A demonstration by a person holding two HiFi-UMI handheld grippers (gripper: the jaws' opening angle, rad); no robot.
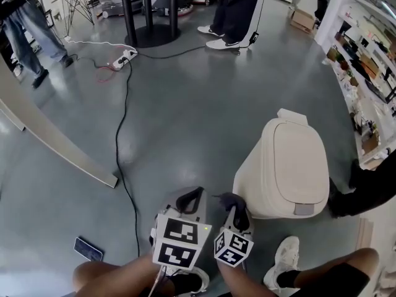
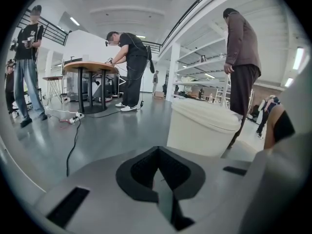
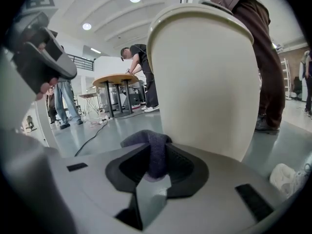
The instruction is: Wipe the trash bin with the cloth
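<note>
The cream trash bin [image 1: 288,172] stands on the grey floor with its lid down, just right of my two grippers. My right gripper [image 1: 235,204] is shut on a dark purple-grey cloth [image 3: 154,150], whose folded end sticks out past the jaws. In the right gripper view the bin [image 3: 209,77] fills the frame close ahead, a short gap from the cloth. My left gripper [image 1: 190,195] is beside the right one, its jaws closed together with nothing between them. From the left gripper [image 2: 157,165] the bin [image 2: 202,128] appears ahead to the right.
A black cable [image 1: 120,141] runs across the floor to a power strip [image 1: 122,59]. A long pale beam [image 1: 55,144] lies at left, a phone [image 1: 88,249] near my feet. Shelving [image 1: 365,73] lines the right side. People stand by a table base [image 1: 151,33] at the back.
</note>
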